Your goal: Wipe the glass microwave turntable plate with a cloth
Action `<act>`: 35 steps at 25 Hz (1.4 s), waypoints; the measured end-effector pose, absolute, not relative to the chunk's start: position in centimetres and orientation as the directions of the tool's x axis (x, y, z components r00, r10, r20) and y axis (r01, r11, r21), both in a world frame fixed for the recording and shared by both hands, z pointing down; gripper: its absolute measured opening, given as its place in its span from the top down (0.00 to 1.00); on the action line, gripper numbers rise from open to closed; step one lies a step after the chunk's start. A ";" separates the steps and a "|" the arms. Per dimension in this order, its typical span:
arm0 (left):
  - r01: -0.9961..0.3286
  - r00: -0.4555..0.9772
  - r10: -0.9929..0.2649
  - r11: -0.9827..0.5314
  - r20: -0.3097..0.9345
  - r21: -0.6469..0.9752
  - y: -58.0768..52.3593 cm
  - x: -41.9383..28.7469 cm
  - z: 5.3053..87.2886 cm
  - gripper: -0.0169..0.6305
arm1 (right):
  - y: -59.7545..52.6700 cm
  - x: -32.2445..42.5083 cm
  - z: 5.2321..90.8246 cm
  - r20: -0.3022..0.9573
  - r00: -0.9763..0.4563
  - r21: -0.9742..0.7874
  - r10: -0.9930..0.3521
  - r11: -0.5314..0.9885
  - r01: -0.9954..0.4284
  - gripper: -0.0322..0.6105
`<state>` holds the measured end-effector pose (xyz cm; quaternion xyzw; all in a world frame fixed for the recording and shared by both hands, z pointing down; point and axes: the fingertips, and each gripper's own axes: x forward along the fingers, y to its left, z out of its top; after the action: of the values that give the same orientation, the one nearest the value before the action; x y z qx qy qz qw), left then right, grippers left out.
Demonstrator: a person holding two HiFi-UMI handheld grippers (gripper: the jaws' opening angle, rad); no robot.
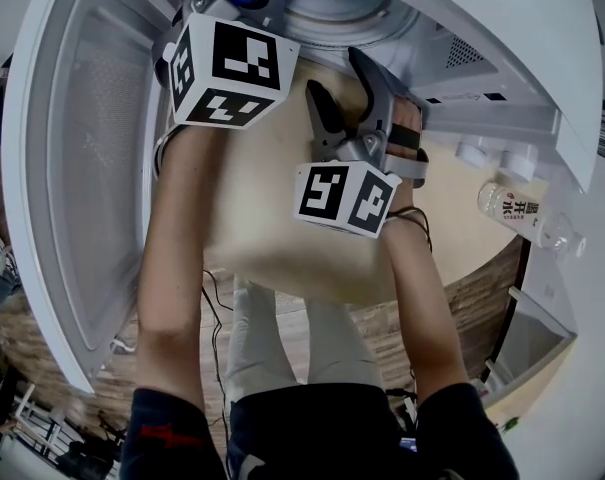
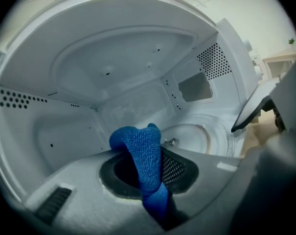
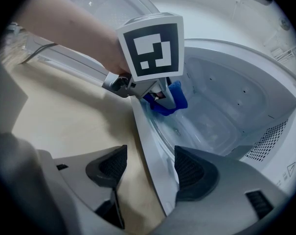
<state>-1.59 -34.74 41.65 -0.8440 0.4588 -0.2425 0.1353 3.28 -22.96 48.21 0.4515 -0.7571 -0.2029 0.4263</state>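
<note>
The glass turntable plate [image 2: 193,139] lies on the floor of the open white microwave [image 1: 502,28]; it also shows as a pale round plate [image 1: 334,10] in the head view. My left gripper [image 2: 150,171] reaches into the cavity, shut on a blue cloth [image 2: 141,153] that stands up between its jaws, just short of the plate. From the right gripper view the cloth [image 3: 168,101] hangs over the plate's [image 3: 189,130] near rim. My right gripper [image 3: 150,168] is open, empty, its jaws either side of the microwave's front lower edge; in the head view the right gripper [image 1: 340,83] sits before the opening.
The microwave door [image 1: 72,168] swings wide open at the left. A light wooden tabletop [image 1: 272,238] lies under the grippers. A clear plastic bottle [image 1: 517,213] lies at the right, near two white caps [image 1: 494,158]. The person's legs and wood floor show below.
</note>
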 end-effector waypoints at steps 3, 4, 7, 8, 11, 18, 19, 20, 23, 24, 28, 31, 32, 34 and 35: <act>-0.705 0.471 -0.834 -0.552 0.288 -0.446 -34.5 -1.1 41.7 0.87 | -23.0 3.3 48.2 0.462 -0.227 0.693 -0.857 0.509 -0.511 0.50; -0.700 0.477 -0.830 -0.558 0.290 -0.446 -34.3 -0.9 41.7 0.86 | -23.0 3.3 48.2 0.462 -0.227 0.693 -0.857 0.509 -0.511 0.50; -0.684 0.494 -0.818 -0.575 0.295 -0.449 -34.0 0.0 41.8 0.87 | -23.0 3.3 48.2 0.463 -0.228 0.692 -0.857 0.509 -0.511 0.50; -0.683 0.499 -0.815 -0.579 0.296 -0.446 -33.9 0.2 41.8 0.87 | -22.9 3.3 48.3 0.463 -0.228 0.692 -0.857 0.510 -0.512 0.50; -0.683 0.520 -0.802 -0.598 0.295 -0.420 -33.4 1.2 41.8 0.87 | -22.9 3.3 48.3 0.463 -0.228 0.692 -0.856 0.510 -0.511 0.50; -0.652 0.561 -0.775 -0.631 0.292 -0.422 -32.5 3.4 41.8 0.87 | -23.0 3.3 48.2 0.462 -0.228 0.692 -0.857 0.509 -0.511 0.50; -0.653 0.561 -0.774 -0.632 0.293 -0.418 -32.4 3.5 41.8 0.87 | -23.0 3.3 48.2 0.462 -0.228 0.692 -0.857 0.509 -0.512 0.50; -0.653 0.562 -0.772 -0.634 0.295 -0.414 -32.4 3.5 41.8 0.87 | -23.0 3.3 48.2 0.462 -0.228 0.692 -0.857 0.509 -0.512 0.50; -0.646 0.579 -0.757 -0.652 0.303 -0.397 -32.1 4.1 41.8 0.87 | -22.9 3.4 48.3 0.463 -0.226 0.692 -0.857 0.509 -0.512 0.50; -0.642 0.586 -0.751 -0.660 0.305 -0.390 -32.0 4.3 41.8 0.87 | -22.9 3.4 48.3 0.463 -0.225 0.692 -0.857 0.509 -0.512 0.50; -0.632 0.610 -0.731 -0.682 0.307 -0.367 -31.5 4.9 41.7 0.87 | -22.9 3.4 48.3 0.464 -0.230 0.691 -0.856 0.512 -0.510 0.50; -0.642 0.620 -0.728 -0.685 0.291 -0.344 -31.1 4.9 41.3 0.87 | -22.9 3.3 48.3 0.465 -0.242 0.688 -0.852 0.519 -0.506 0.50; -0.648 0.620 -0.731 -0.682 0.287 -0.338 -31.0 4.8 41.2 0.87 | -22.8 3.3 48.3 0.465 -0.248 0.684 -0.850 0.522 -0.509 0.50; -0.658 0.616 -0.735 -0.677 0.283 -0.330 -30.6 4.5 41.2 0.86 | -22.7 3.2 48.2 0.463 -0.264 0.661 -0.846 0.529 -0.532 0.50; -0.661 0.614 -0.737 -0.675 0.282 -0.327 -30.4 4.3 41.1 0.87 | -22.8 3.2 48.1 0.461 -0.273 0.643 -0.844 0.530 -0.552 0.50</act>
<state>4.26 -30.39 41.12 -0.8933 0.3913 -0.1996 0.0957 3.23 -22.77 48.06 0.4494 -0.7769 -0.1815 0.4019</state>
